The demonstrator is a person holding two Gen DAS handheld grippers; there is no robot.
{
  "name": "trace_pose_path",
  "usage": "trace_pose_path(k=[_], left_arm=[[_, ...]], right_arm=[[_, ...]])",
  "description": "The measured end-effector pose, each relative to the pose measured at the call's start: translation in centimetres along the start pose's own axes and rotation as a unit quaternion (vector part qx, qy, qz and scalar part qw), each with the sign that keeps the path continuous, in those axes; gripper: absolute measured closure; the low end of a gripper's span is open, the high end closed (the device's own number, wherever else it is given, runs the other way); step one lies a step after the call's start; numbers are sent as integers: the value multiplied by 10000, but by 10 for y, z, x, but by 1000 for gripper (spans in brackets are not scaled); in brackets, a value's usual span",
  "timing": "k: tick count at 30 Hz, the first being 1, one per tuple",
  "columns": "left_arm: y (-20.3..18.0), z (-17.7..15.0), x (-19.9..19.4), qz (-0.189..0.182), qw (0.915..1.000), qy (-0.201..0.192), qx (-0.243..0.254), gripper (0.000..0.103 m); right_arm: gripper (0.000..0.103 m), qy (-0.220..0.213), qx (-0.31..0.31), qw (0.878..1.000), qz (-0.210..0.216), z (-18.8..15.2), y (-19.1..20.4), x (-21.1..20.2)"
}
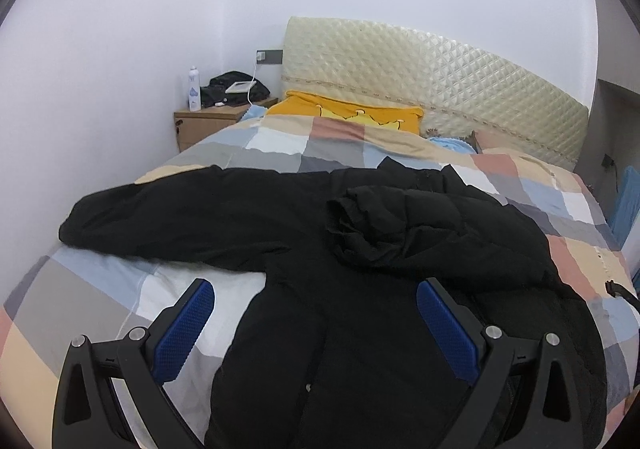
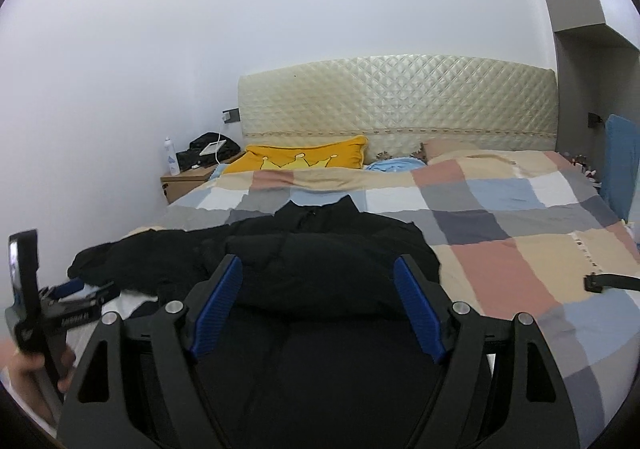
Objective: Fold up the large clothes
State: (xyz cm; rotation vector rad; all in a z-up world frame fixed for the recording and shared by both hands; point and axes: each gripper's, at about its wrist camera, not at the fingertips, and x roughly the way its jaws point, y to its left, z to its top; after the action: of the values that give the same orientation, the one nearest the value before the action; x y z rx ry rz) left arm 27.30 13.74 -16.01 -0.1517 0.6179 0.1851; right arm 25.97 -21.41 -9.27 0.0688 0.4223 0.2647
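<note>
Left wrist view showed the black jacket (image 1: 360,249) spread flat on the bed (image 1: 100,289), directly ahead of and partly below the left tongs (image 1: 316,313). Its long axis ran from the hem, near the camera, away toward the collar and the quilted headboard (image 1: 460,89). One sleeve (image 1: 160,217) stretched out to the left across the checked quilt, while the other side was already folded in over the chest as a crumpled bundle. The left tongs stood released, blue pads wide apart, nothing between them but the jacket lying beneath.

Right wrist view gave the right tongs (image 2: 316,305) equally released, centred over the jacket's body (image 2: 320,269) and pointing toward the collar. The left tongs (image 2: 76,297) showed at the left edge of that view, next to the outstretched sleeve, so the left hand (image 2: 24,369) seemed the nearer one for folding that sleeve in.

Hard to read: black cloth swallowed seams and edges, the hem was cut off under both tongs, and whether the pads touched fabric could not be told.
</note>
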Motion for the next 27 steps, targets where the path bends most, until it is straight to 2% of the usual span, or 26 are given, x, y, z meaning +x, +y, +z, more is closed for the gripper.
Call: trace_pose_path(k=[8,15,20,25,27], left_arm=[[-9,-5,1,-226,9997,43,-51,1],[-25,-12,3,-370,9992,131,89,1],[-35,-19,15,-520,9976,435,142,1],[-34,-25,26,-542,9968,588,49,1],[-35,-31,34,-488,9958,778,-17,1]], right_arm=[[23,5,-81,9999,-113,-28,-26,-43],[22,62,-166,9996,-211,-54,-36,-61],[21,180,-106,9996,-167,-67,-35,-72],[21,231,-200,9995,-127,-78,-29,-80],[19,193,-190,9995,-142,-80,-28,-82]])
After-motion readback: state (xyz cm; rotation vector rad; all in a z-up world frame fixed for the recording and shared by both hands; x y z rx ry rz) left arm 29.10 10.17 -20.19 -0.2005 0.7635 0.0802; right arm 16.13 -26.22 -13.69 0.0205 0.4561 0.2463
